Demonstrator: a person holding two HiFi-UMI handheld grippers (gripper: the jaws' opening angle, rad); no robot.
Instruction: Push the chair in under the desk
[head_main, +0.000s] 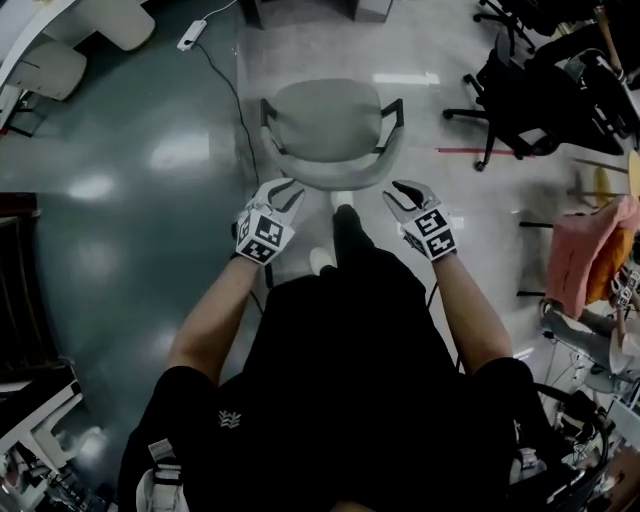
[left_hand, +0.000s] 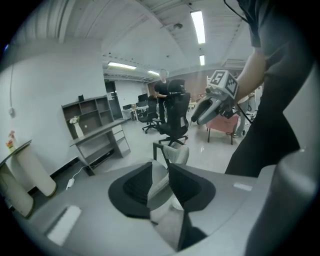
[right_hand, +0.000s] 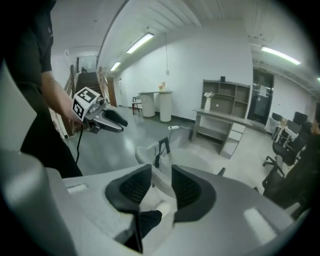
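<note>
A pale grey-green chair (head_main: 330, 125) with dark armrests stands on the floor straight ahead, its curved backrest (head_main: 310, 180) towards me. My left gripper (head_main: 288, 193) sits at the left end of that backrest rim and my right gripper (head_main: 403, 190) at the right end. Both are open by a narrow gap. In the left gripper view the pale rim shows in the gap of the left gripper (left_hand: 160, 172). The right gripper (right_hand: 161, 175) shows the same, with my shoe below. I cannot tell whether the pads touch the rim. A grey desk (left_hand: 97, 135) with shelves stands beyond the chair.
Black office chairs (head_main: 515, 85) stand at the right, with a pink-draped chair (head_main: 585, 250) nearer me. A power strip (head_main: 192, 35) and its cable lie on the floor at the upper left. Pale round seats (head_main: 55, 65) stand far left. A person (left_hand: 162, 90) stands far back.
</note>
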